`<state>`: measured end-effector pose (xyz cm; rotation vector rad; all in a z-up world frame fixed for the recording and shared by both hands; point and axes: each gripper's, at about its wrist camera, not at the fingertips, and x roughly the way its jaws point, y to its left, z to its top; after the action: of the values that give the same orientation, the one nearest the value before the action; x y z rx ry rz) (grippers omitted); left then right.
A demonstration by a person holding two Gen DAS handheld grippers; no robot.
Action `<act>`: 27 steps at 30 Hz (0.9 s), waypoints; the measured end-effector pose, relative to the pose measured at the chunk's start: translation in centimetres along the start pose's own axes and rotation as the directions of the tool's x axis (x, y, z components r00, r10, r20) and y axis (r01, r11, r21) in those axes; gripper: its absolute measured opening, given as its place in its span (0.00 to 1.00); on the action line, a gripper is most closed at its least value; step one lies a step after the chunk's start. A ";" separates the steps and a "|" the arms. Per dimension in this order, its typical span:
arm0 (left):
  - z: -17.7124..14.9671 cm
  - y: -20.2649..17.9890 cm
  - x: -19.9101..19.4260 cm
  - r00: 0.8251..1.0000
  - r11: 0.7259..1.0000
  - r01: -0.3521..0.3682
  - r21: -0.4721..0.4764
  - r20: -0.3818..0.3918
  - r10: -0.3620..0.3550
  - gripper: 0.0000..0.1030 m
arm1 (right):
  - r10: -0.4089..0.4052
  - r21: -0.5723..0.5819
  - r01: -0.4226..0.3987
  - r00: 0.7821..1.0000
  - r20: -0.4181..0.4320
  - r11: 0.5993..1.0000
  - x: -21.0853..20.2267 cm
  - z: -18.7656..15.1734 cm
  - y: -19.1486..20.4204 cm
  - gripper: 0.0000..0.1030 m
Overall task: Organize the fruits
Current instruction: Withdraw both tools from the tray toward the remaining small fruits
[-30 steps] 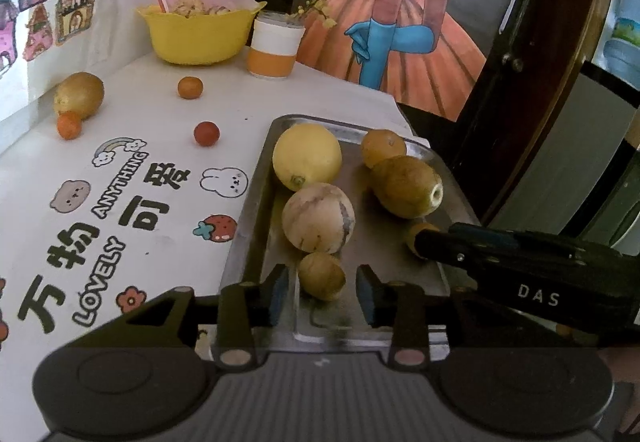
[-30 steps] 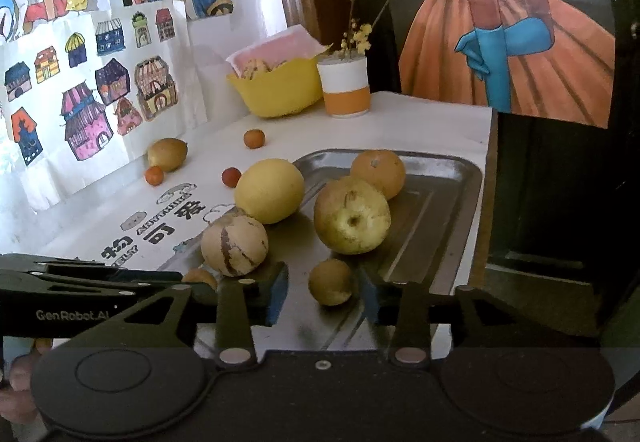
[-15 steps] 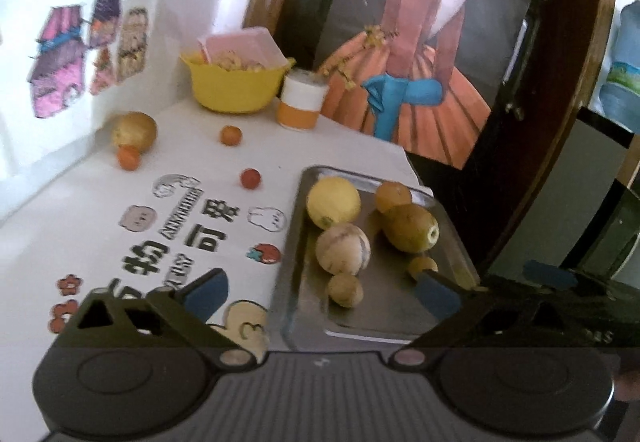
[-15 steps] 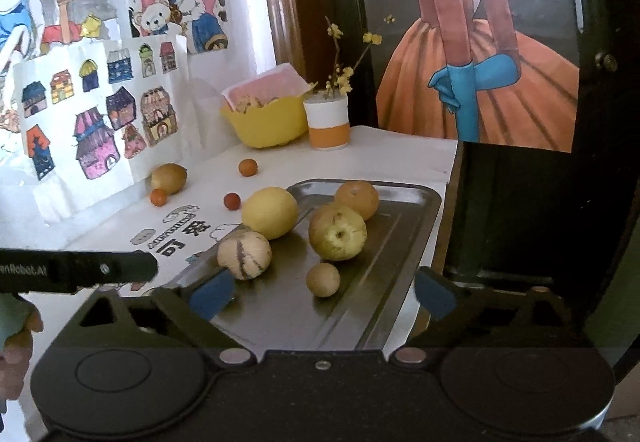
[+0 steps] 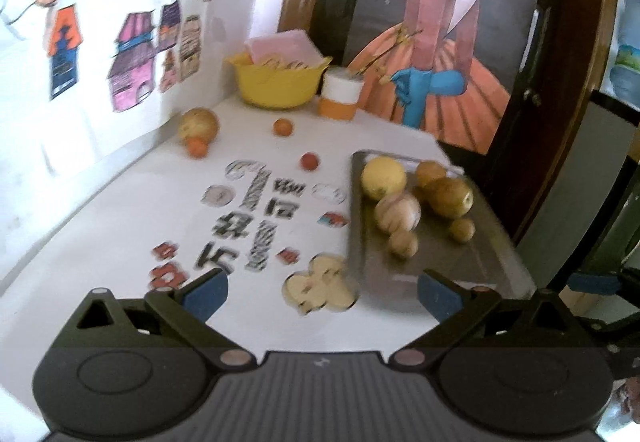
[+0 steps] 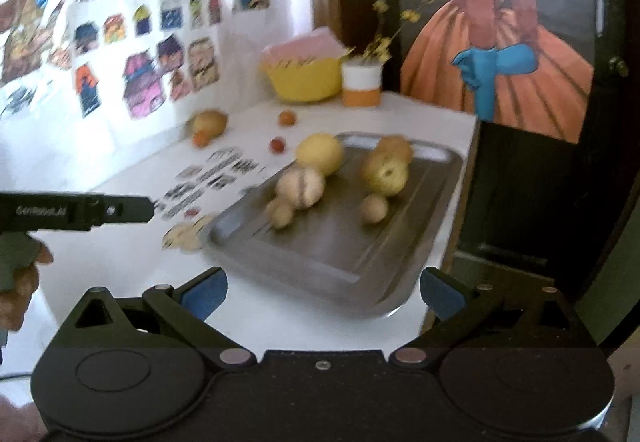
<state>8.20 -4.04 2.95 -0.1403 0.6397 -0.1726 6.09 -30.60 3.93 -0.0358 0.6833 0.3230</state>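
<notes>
A: Fruits sit on the metal tray (image 5: 476, 262) in the left wrist view: a yellow citrus (image 5: 384, 177) at its far left corner, a striped pale fruit (image 5: 398, 211) just nearer, a brownish pear (image 5: 450, 197) beside those, an orange fruit (image 5: 429, 171) behind the pear, and two small brown fruits (image 5: 403, 243) toward the tray's near side.

B: And off the tray?

A: To its left, on the white table (image 5: 100, 226), three small orange-red fruits (image 5: 309, 161) and a yellow-brown one (image 5: 199, 124) lie near the wall. The left gripper (image 5: 320, 294) hangs spread wide over the table at the tray's near left corner, holding nothing.

B: Any writing?

A: Dark characters are printed on the table left of the tray, too blurred to read.

B: Right wrist view?

A: Same tray (image 6: 400, 270), fruit gathered in its far half. The right gripper (image 6: 322, 292) is spread wide and empty above the tray's near edge. Left of the tray a hand (image 6: 18, 290) holds the other gripper; its side carries white lettering (image 6: 40, 210) that seems to read "GenRobot.AI". Beyond the tray stand a yellow bowl (image 6: 306, 77) and an orange-and-white cup (image 6: 361, 85).
</notes>
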 end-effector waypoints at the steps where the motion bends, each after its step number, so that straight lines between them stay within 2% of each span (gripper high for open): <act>1: -0.2 0.5 -0.3 1.000 1.000 -0.008 -0.002 -0.010 0.008 1.00 | 0.016 0.002 -0.016 1.000 -0.016 1.000 0.0 -0.2 0.6 0.99; 8: 0.0 3.4 -2.7 0.998 0.998 -0.055 0.009 -0.035 0.055 1.00 | 0.145 0.019 -0.144 0.985 -0.094 0.989 0.3 0.0 4.7 0.99; 17: 1.7 7.2 -4.9 0.991 0.992 -0.128 0.001 -0.038 0.128 1.00 | 0.209 -0.099 -0.216 0.975 -0.072 0.971 1.0 3.3 10.1 0.99; 21: 3.8 8.0 -5.2 0.987 0.988 -0.154 0.024 -0.050 0.155 1.00 | 0.226 -0.181 -0.228 0.974 -0.028 0.957 1.2 6.1 11.7 0.99; 24: 6.0 8.0 -5.7 0.984 0.982 -0.179 0.063 -0.012 0.180 1.00 | 0.231 -0.235 -0.222 0.973 0.010 0.946 1.3 9.5 12.1 0.99; 27: 8.4 8.1 -5.6 0.981 0.979 -0.194 0.057 0.031 0.193 1.00 | 0.252 -0.255 -0.234 0.967 0.042 0.938 1.6 13.4 11.7 0.99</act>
<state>9.81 5.67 11.38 -0.0219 0.6183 -0.0018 11.93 -17.16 14.17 -0.1782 0.5705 0.6452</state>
